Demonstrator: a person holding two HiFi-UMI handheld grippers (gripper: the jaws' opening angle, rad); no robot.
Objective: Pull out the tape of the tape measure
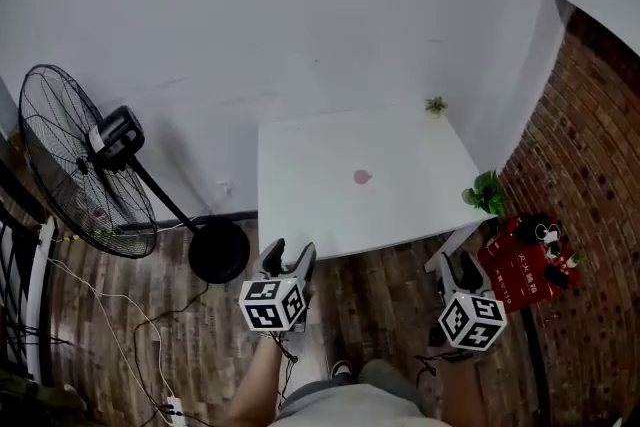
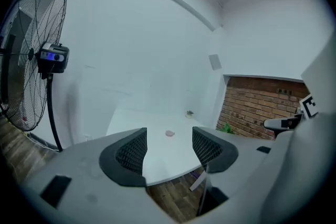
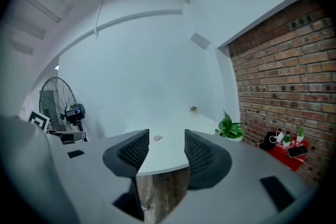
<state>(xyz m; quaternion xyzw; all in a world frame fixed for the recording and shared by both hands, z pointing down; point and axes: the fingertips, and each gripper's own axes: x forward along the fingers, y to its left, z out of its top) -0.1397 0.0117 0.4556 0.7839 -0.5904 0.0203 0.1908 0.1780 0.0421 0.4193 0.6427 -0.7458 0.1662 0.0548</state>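
Note:
A small pinkish tape measure [image 1: 362, 177] lies near the middle of the white table [image 1: 300, 205]. It shows tiny between the jaws as the tape measure [image 2: 169, 134] in the left gripper view and the tape measure [image 3: 157, 138] in the right gripper view. My left gripper [image 1: 288, 255] hangs open off the table's near edge, at the left. My right gripper [image 1: 456, 267] hangs beside the table's near right corner, open in its own view [image 3: 165, 148]. Both are empty and well short of the tape measure. The left gripper [image 2: 169, 148] also shows open jaws.
A large black standing fan [image 1: 85, 165] stands left of the table, cables trailing over the wooden floor [image 1: 130, 335]. A small potted plant [image 1: 435, 105] sits at the table's far right corner. A leafy plant [image 1: 487, 192] and a red stand [image 1: 525, 265] stand right, by a brick wall [image 1: 590, 165].

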